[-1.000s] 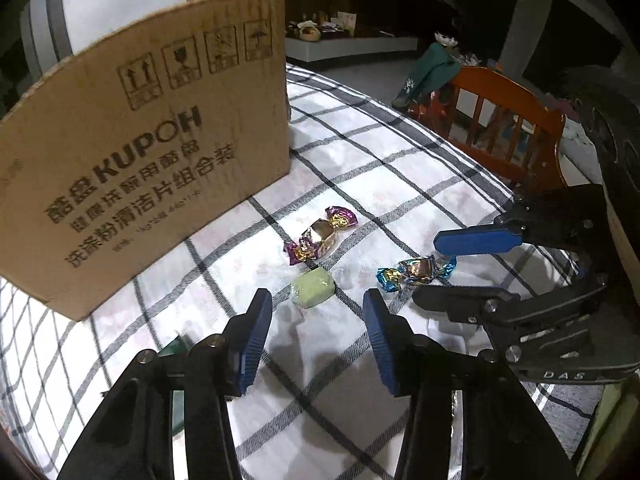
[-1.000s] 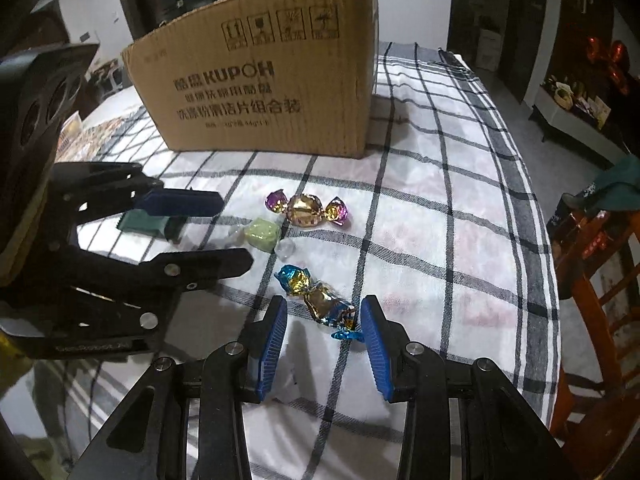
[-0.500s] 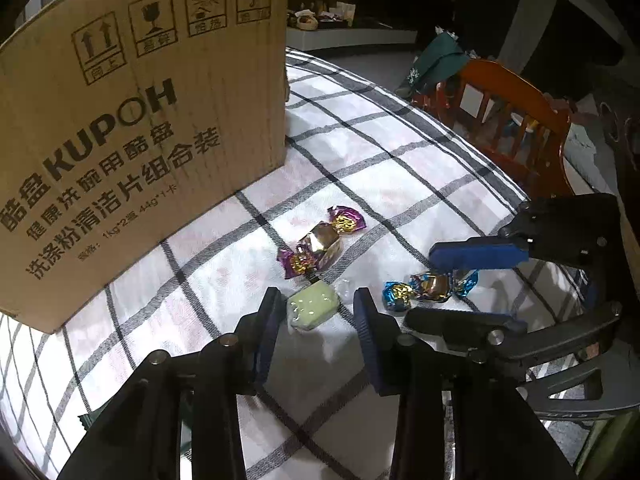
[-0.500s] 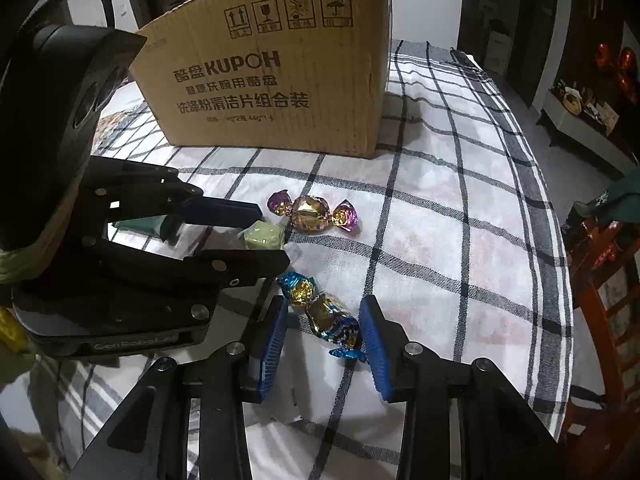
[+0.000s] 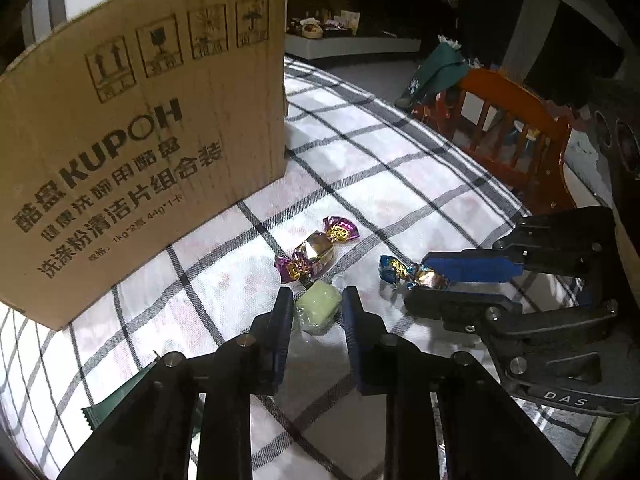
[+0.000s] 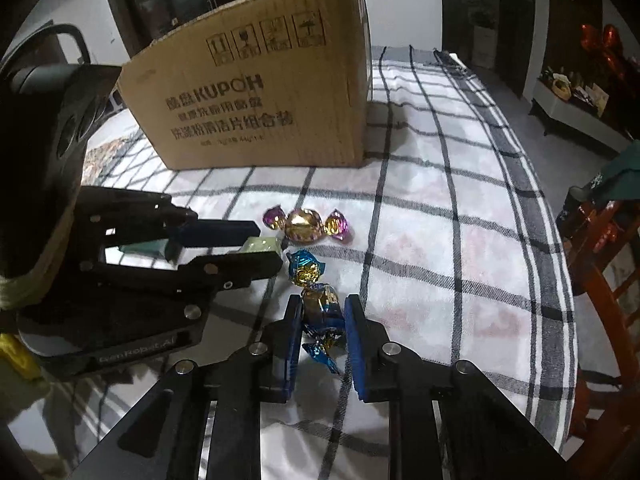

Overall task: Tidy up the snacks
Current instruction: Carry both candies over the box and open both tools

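A pale green wrapped sweet [image 5: 318, 307] lies on the checked tablecloth between the fingers of my left gripper [image 5: 314, 305], whose jaws have closed in to its sides. A blue-and-gold wrapped candy [image 6: 320, 304] lies between the fingers of my right gripper [image 6: 322, 316], jaws narrowed close to it. A purple-and-gold candy [image 5: 316, 249] lies free beyond both; it also shows in the right wrist view [image 6: 306, 224]. The right gripper shows in the left wrist view [image 5: 440, 284], the left gripper in the right wrist view [image 6: 260, 250].
A large cardboard KUPOH box [image 5: 132, 140] stands on the table [image 5: 400, 168] behind the candies. A dark green packet [image 5: 120, 396] lies under my left gripper. A wooden chair [image 5: 516, 128] stands at the table's right edge.
Both grippers moved forward and down over their sweets and their jaws narrowed. The green sweet now sits between the left fingers, the blue candy between the right fingers.
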A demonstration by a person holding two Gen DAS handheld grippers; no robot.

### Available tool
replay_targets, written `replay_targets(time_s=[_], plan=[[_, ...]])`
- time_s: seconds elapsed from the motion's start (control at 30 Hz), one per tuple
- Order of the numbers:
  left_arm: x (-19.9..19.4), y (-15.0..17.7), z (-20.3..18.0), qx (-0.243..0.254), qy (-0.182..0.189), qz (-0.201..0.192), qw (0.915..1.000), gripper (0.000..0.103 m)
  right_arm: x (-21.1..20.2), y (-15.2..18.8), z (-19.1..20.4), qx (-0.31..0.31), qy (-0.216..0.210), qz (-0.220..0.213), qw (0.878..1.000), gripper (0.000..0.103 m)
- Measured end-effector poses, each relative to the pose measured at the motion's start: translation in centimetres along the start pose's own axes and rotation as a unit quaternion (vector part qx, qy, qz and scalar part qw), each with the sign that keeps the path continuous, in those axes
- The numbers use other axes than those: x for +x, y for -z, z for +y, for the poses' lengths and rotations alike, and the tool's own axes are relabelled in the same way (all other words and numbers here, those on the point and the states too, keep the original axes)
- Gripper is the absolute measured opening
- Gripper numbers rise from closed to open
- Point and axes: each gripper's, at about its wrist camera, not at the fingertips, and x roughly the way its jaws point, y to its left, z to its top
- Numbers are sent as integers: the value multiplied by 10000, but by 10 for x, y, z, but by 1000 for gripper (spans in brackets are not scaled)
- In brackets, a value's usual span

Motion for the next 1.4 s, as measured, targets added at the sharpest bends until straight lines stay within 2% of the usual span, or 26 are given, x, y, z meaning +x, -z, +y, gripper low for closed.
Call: replay_targets(time_s=[0.6, 0.9, 1.4], plan=[[-58, 6, 1, -383, -392, -537, 9970, 25, -35, -14, 15, 124, -85, -512, 9986, 22], [-109, 3, 9, -596, -882, -1090, 9883, 25, -61, -28, 28, 208, -162, -962, 9950, 22], [-175, -19, 29, -774, -1253, -1806, 9725, 25, -105, -83, 52, -3, -397, -1690, 9848, 22]])
